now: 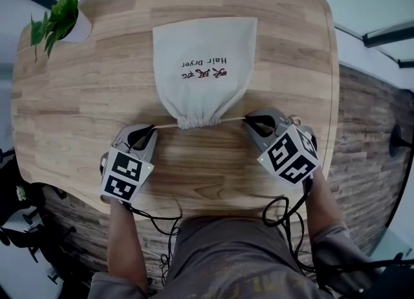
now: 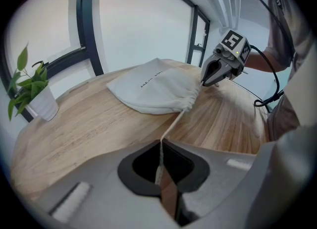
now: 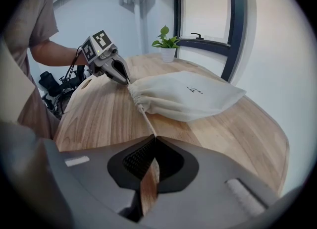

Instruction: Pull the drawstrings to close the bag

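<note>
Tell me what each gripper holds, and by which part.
Left gripper: left drawstring; right gripper: right drawstring. Each cord is pinched just outside the gathered mouth of the bag.

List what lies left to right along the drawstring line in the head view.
In order: left claw → left drawstring, pinched in that claw → bag mouth, gathered → right drawstring, pinched in the other claw → right claw.
</note>
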The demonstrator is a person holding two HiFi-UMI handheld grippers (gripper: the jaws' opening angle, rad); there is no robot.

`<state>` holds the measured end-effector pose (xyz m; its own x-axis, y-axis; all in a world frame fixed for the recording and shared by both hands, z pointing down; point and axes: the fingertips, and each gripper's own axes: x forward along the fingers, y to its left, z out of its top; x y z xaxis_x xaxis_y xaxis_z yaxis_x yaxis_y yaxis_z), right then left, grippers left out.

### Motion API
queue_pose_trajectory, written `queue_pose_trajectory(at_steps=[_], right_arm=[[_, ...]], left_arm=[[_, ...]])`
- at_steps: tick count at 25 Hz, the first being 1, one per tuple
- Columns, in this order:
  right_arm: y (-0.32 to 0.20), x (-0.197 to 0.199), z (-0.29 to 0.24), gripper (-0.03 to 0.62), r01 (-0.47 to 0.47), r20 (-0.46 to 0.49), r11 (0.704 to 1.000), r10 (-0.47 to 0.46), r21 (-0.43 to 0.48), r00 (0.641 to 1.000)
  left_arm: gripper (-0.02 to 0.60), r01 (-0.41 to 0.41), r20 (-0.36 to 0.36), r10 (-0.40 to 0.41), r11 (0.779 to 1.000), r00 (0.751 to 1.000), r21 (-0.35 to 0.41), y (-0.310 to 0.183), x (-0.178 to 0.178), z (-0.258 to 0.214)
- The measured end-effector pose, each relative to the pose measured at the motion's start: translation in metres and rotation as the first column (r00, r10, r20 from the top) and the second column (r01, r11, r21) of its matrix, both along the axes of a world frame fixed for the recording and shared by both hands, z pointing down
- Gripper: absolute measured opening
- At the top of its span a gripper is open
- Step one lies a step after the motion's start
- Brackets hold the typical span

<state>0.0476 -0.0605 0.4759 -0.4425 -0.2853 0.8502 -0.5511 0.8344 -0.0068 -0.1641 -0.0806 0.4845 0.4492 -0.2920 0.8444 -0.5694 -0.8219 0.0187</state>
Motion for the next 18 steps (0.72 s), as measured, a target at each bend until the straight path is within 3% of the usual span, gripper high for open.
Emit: queue_pose_trajectory(at_steps=[5,10,13,18], right_arm=[[-0.008,0.001,-0.051,0.032,-0.047,0.078,0.995,0.041,0.083,0.996],[-0.022,0.0,-0.13,0.032,-0.129,0.239,0.974,0.083,0.186,0.968],[-0.028,0.004,-0.181,0.032,-0.172,0.314,0.954,0.09,0.245,0.945],[-0.037,0.011,-0.27,0.032,-0.213,0.393,0.902,0.054,0.374,0.918]], left_arm=[[0.009,0.056,-0.048,-0.052,0.994,0.997,0.097,-0.005,0.001,-0.048],[0.009,0.136,-0.136,-0.103,0.956,0.985,0.259,-0.024,0.002,-0.135],[0.009,0.164,-0.158,-0.114,0.921,0.981,0.353,-0.03,0.006,-0.19],[0.009,0.221,-0.216,-0.125,0.833,0.968,0.507,-0.034,0.013,-0.283]])
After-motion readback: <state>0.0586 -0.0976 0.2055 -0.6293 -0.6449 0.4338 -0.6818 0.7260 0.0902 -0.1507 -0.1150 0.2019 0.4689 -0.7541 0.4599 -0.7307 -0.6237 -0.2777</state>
